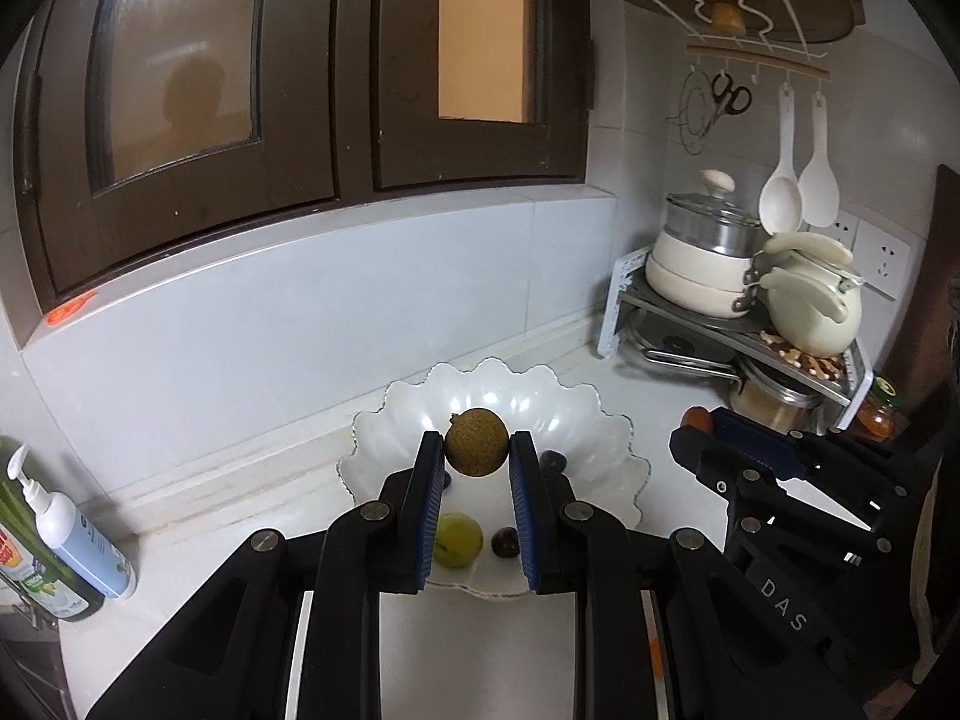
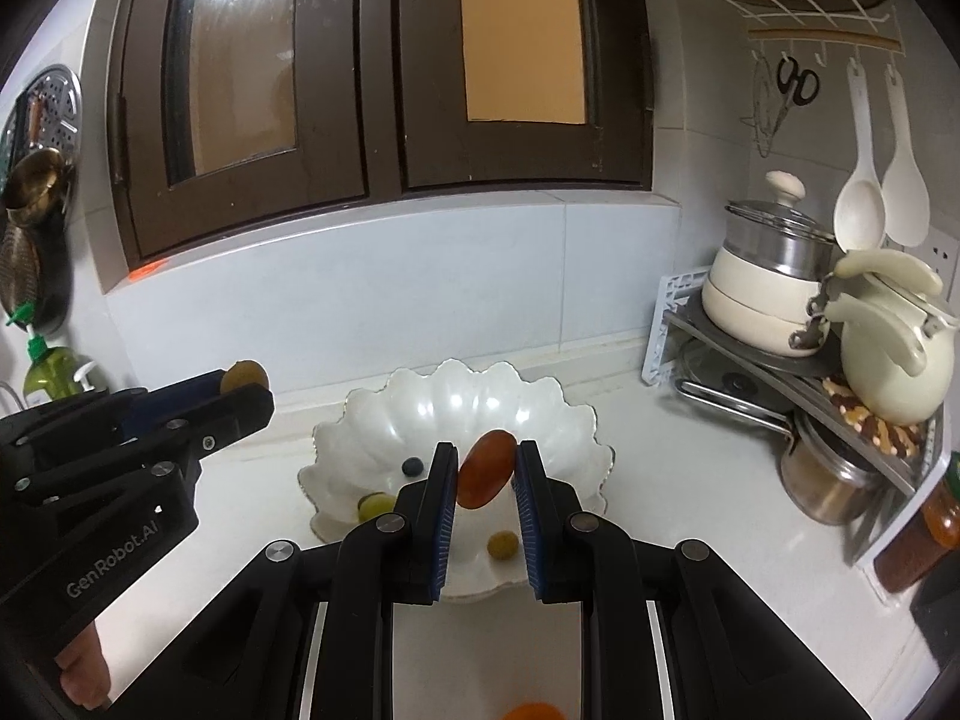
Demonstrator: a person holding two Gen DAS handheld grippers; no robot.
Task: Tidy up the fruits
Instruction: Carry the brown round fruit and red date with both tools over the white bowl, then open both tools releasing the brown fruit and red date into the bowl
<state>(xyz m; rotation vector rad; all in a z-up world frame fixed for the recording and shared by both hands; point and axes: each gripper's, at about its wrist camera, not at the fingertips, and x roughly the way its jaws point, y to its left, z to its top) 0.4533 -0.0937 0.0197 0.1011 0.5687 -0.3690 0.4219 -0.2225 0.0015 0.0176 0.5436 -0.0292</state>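
Observation:
My left gripper [image 1: 477, 441] is shut on a round brown speckled fruit [image 1: 476, 441] and holds it above the white scalloped bowl [image 1: 390, 414]. A green grape [image 1: 459, 539] and two dark berries [image 1: 505, 542] lie in the bowl. My right gripper [image 2: 485, 459] is shut on a red oval tomato [image 2: 486, 468] above the same bowl [image 2: 372, 414], which holds a blueberry [image 2: 412, 467] and two green grapes [image 2: 502, 545]. Each gripper shows in the other's view: the right one [image 1: 699, 429], the left one [image 2: 243, 381].
A corner rack with pots [image 1: 708, 264] and a cream kettle [image 1: 810, 306] stands at the right. Soap bottles [image 1: 78, 546] stand at the left. A tiled backsplash and a brown window frame rise behind. An orange fruit [image 2: 531, 711] lies at the bottom edge.

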